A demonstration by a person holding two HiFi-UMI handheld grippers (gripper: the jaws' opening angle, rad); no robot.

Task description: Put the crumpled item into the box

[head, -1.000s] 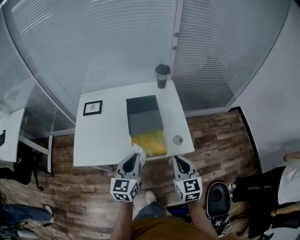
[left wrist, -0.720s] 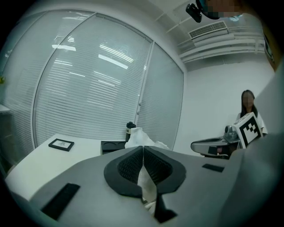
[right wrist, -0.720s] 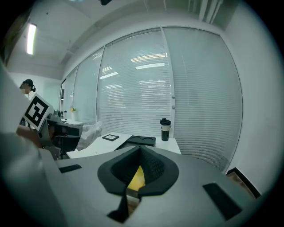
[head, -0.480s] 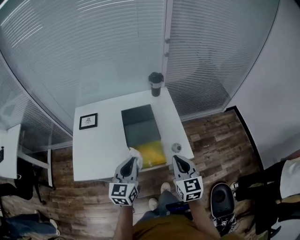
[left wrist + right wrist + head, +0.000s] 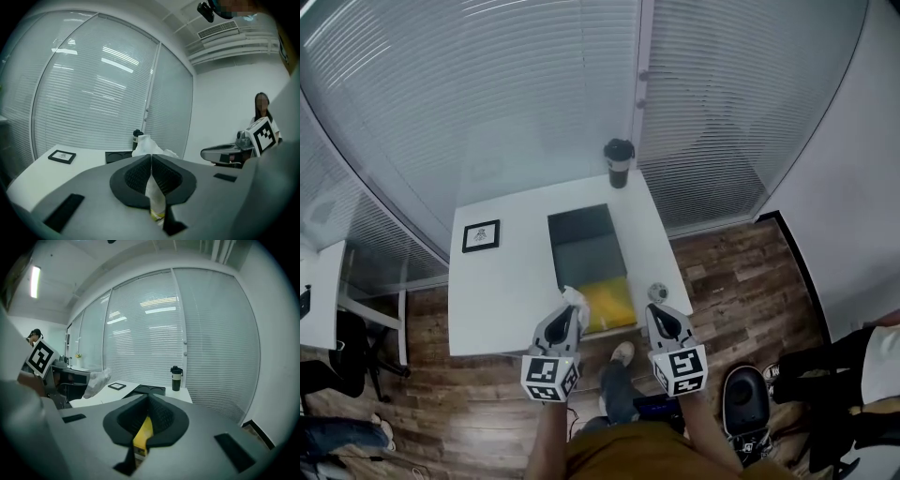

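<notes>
Your left gripper point(image 5: 571, 311) clamps the crumpled item point(image 5: 575, 298), which protrudes past its jaws beside the box point(image 5: 586, 227)'s yellow end; right gripper point(image 5: 657, 312) closed.

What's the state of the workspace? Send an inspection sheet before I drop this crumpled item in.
Surface: white table, box at its middle.
Job's things: crumpled item, white, held at the box's yellow near end; rest of the box is dark.
Clutter: framed picture, tumbler, small round object.
Grippers: left hand-held gripper shut on the crumpled item; right hand-held gripper jaws together, an unidentifiable yellow sliver between.
Cables: nothing seen on the table.
Surroundings: blinds behind glass, wood floor, a person at the right.
</notes>
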